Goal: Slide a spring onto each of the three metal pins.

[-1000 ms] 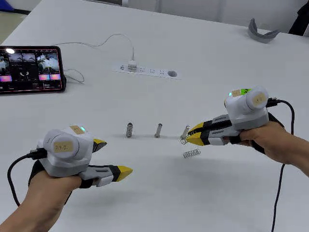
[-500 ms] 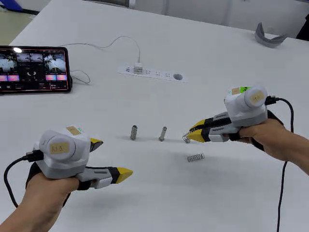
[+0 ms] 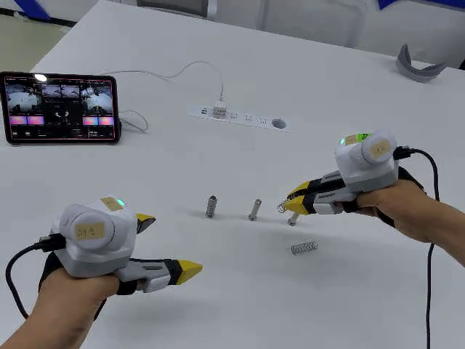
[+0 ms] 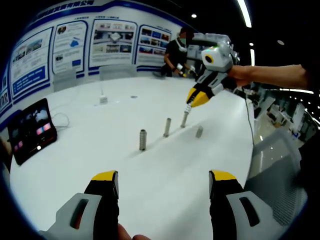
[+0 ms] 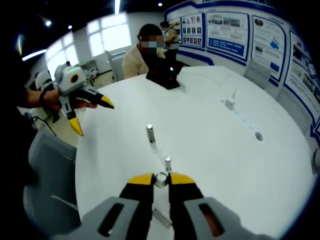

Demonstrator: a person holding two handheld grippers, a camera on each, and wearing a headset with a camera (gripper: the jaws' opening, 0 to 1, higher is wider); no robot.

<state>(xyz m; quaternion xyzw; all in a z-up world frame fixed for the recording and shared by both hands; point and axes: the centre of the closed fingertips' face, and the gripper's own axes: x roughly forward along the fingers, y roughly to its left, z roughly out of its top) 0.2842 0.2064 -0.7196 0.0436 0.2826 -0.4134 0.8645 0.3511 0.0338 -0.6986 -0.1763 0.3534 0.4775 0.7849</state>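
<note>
Pinching a small silvery coil spring (image 5: 160,179), the right gripper (image 3: 290,202) hovers by the three-o'clock pin (image 3: 293,218). Over here the left gripper (image 4: 163,176) gapes wide.

A lit tablet (image 3: 60,107) and a white power strip (image 3: 240,118) lie on the white table (image 3: 349,87)

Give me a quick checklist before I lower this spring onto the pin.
1. Held spring clamped in right hand-held gripper: ok.
2. Held spring lined up over nearest pin: cannot tell.
3. Middle pin bare, ready for later: ok.
4. Far pin already carries a spring: ok.
5. Loose spring lying on the table for the last pin: ok.
6. Left hand-held gripper open, away from the pins: ok.
</note>
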